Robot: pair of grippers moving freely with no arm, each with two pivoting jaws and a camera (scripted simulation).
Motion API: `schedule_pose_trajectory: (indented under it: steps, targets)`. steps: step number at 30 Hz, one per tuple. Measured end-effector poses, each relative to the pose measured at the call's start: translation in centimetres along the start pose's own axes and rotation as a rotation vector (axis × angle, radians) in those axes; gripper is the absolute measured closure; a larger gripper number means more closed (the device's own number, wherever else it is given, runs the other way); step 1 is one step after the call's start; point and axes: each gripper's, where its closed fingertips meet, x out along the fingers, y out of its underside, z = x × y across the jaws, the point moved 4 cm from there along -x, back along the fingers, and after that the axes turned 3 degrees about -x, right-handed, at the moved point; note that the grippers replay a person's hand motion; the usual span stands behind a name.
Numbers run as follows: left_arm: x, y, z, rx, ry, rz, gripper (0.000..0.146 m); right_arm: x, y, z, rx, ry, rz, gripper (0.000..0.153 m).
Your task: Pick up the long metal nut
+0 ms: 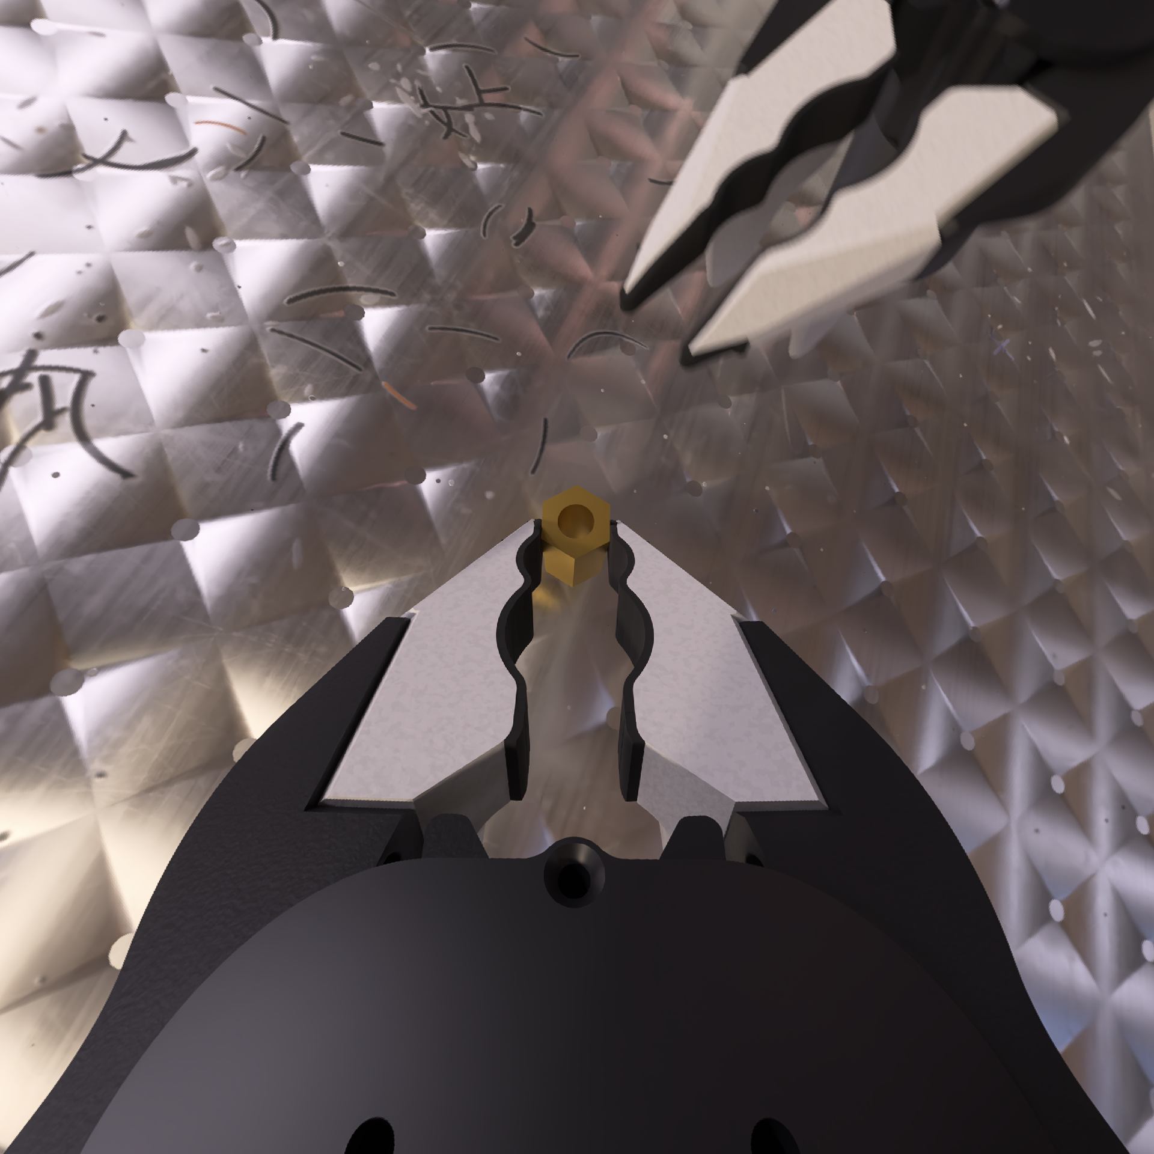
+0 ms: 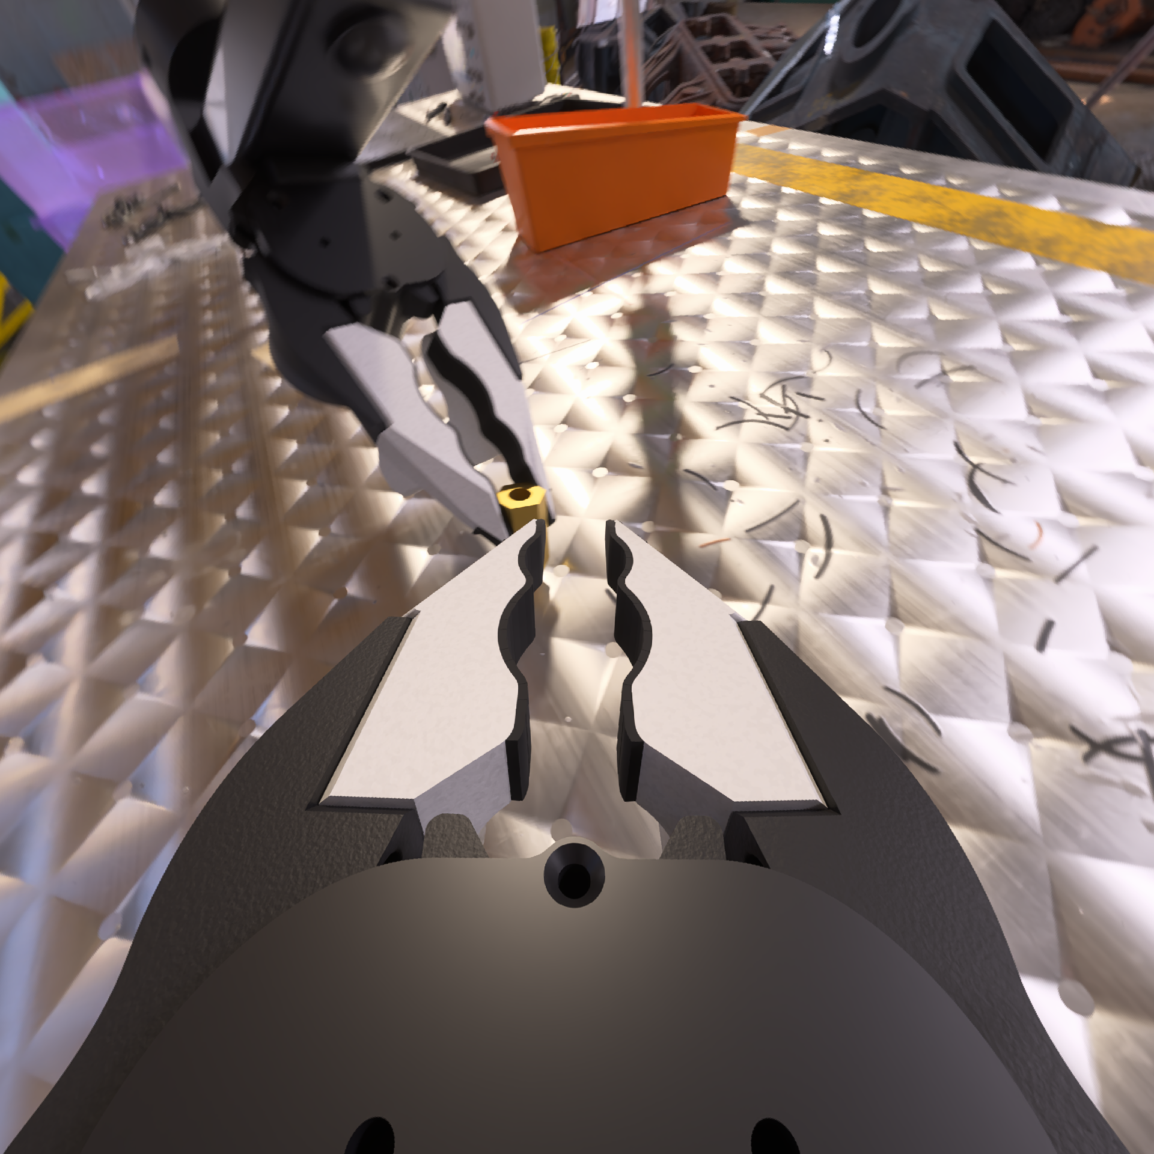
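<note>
The long metal nut (image 1: 573, 540) is a small brass hex piece with a round bore, standing upright with the bore facing up. My left gripper (image 1: 574, 524) points down at the patterned steel table (image 1: 250, 562), and its fingertips press both sides of the nut. In the right wrist view the nut (image 2: 523, 499) sits at the tips of the left gripper (image 2: 526, 519). My right gripper (image 2: 573, 531) is open and empty, with its tips just in front of and to the right of the nut. It also shows in the left wrist view (image 1: 662, 328) at the upper right.
An orange bin (image 2: 618, 175) stands at the table's far side with a black tray (image 2: 462, 159) to its left. A yellow stripe (image 2: 937, 206) crosses the table at the right. Dark metal shavings (image 2: 974, 487) lie scattered on the right. Dark machinery (image 2: 937, 75) stands behind the table.
</note>
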Motion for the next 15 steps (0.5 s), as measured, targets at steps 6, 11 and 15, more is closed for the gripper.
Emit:
schedule_pose_trajectory:
  steps: [6, 11, 15]
  targets:
    - [0.3, -0.1, -0.2, -0.147, 0.059, -0.011, 0.126, 1.7, 1.3, 2.3, -0.315, 0.079, 0.154, 0.131]
    - [0.2, -0.3, -0.3, -0.282, 0.143, -0.035, 0.126, 2.1, 1.8, 2.7, -0.478, 0.143, 0.202, 0.133]
    - [0.3, -0.2, -0.5, -0.308, 0.173, -0.028, 0.126, 2.4, 1.9, 2.9, -0.537, 0.158, 0.213, 0.138]
